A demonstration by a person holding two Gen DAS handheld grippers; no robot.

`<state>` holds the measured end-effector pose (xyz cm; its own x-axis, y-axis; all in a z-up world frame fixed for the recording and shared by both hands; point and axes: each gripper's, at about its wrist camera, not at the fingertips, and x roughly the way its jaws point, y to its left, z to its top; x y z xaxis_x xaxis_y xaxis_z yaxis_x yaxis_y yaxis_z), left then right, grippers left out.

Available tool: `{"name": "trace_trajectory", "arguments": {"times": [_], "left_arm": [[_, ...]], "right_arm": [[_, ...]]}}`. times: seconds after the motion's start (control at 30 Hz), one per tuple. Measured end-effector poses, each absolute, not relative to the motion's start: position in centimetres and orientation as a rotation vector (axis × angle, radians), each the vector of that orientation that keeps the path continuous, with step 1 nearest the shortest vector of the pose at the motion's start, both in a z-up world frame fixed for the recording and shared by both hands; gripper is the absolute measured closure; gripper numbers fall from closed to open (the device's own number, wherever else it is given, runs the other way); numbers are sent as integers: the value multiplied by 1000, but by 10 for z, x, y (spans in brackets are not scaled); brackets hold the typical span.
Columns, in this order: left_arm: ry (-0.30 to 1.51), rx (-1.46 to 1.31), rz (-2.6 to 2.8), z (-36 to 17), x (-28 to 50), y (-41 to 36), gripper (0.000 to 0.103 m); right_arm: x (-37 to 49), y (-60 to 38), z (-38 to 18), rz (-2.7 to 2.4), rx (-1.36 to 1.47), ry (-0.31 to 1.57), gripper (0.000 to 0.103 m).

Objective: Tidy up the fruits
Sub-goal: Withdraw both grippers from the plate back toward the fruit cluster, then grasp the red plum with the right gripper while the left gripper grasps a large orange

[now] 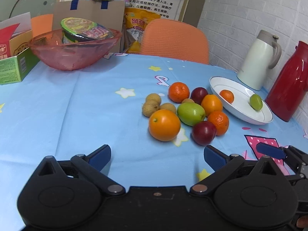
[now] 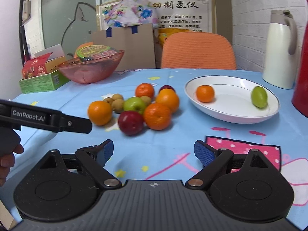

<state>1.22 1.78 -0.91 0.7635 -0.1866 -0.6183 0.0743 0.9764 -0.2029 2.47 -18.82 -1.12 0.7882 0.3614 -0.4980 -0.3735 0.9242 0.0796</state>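
Note:
A pile of fruit lies on the blue tablecloth: a large orange (image 1: pixel 164 125) (image 2: pixel 100 112), a green apple (image 1: pixel 190 113) (image 2: pixel 134 105), a red plum (image 1: pixel 204 132) (image 2: pixel 130 122), tangerines (image 1: pixel 179 92) and longans (image 1: pixel 152 104). A white plate (image 1: pixel 244 113) (image 2: pixel 231 113) to the right holds a tangerine (image 1: pixel 227 95) (image 2: pixel 205 93) and a green fruit (image 1: pixel 256 102) (image 2: pixel 259 96). My left gripper (image 1: pixel 157 156) is open and empty, just short of the pile. My right gripper (image 2: pixel 154 151) is open and empty, near the pile and plate.
A pink bowl (image 1: pixel 73 48) (image 2: pixel 92 69) with a noodle cup stands at the back left beside a green box (image 1: pixel 13 69). A white jug (image 1: pixel 258 61) (image 2: pixel 281 52) and a red flask (image 1: pixel 288 82) stand at the right. An orange chair (image 1: pixel 173 40) is behind the table.

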Motion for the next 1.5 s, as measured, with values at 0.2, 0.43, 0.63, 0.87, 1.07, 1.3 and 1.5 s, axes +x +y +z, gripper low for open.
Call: {"name": "trace_trajectory", "arguments": {"times": [0.2, 0.43, 0.63, 0.87, 1.07, 1.3, 1.5], "left_arm": [[680, -203, -143, -7, 10, 33, 0], [662, -256, -188, -8, 11, 46, 0], [640, -261, -240, -3, 14, 46, 0], [621, -242, -296, 0, 26, 40, 0], [676, -260, -334, -8, 51, 38, 5], [700, -245, -332, -12, 60, 33, 6], [708, -222, -322, -14, 65, 24, 9]], "right_arm": [[31, -171, -12, 417, -7, 547, 0], [47, -159, -12, 377, 7, 580, 0], [53, -148, -11, 402, -3, 598, 23], [61, -140, -12, 369, -23, 622, 32], [62, -143, -12, 363, -8, 626, 39], [47, -155, -9, 389, -9, 613, 40], [31, -164, -8, 397, -28, 611, 38]]}}
